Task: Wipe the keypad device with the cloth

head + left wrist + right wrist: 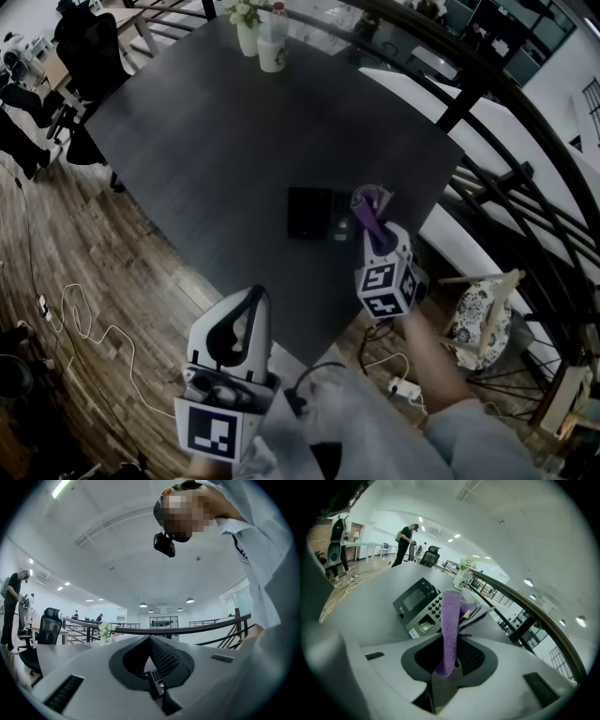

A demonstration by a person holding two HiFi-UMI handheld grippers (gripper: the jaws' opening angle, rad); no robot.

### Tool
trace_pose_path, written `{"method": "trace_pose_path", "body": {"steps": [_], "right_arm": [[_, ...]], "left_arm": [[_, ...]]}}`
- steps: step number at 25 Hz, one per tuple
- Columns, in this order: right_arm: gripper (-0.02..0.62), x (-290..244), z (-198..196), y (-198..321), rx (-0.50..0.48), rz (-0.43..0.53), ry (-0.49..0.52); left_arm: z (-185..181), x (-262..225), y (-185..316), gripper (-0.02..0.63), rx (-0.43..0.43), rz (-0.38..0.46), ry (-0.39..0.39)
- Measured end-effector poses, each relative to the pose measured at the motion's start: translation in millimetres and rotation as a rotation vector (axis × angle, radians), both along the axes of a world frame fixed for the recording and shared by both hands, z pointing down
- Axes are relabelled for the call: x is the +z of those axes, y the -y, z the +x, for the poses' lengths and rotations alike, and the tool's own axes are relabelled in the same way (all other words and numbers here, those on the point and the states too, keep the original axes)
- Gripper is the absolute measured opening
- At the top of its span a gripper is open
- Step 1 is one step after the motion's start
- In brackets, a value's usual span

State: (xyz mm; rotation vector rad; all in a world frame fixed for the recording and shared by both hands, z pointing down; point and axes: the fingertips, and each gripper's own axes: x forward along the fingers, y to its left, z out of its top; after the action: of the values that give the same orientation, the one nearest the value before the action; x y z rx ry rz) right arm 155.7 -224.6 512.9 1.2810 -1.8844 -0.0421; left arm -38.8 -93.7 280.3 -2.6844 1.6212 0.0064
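Note:
The black keypad device (312,213) lies on the dark table (216,150) near its right front corner. In the right gripper view the keypad device (419,605) shows its screen and keys just ahead of the jaws. My right gripper (374,231) hovers at the device's right side, shut on a purple cloth (368,206). That cloth (450,618) sticks up from between the jaws of the right gripper (453,641). My left gripper (259,293) is off the table's front edge, low on the left, shut with nothing in it. In its own view the left gripper (150,638) points up toward the ceiling.
A vase of flowers (247,26) and a white bottle (272,42) stand at the table's far edge. A dark railing (525,103) runs along the right. A chair with a patterned cushion (480,317) stands below it. Office chairs (89,47) and floor cables (84,323) are on the left.

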Motion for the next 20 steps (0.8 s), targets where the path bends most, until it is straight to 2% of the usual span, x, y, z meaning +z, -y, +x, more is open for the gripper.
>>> {"method": "trace_pose_path", "body": {"steps": [10,20], "right_arm": [[0.091,28.1,-9.4,-32.8,0.090,-0.127,0.089],[0.091,42.4,-23.8,-60.7,0.115,-0.225,0.180]], "left_arm": [[-2.1,-1.4,-1.2,0.011,0.019,0.007,-0.013],[2.7,-2.0,-2.5,0.011,0.034,0.010,-0.020]]}}
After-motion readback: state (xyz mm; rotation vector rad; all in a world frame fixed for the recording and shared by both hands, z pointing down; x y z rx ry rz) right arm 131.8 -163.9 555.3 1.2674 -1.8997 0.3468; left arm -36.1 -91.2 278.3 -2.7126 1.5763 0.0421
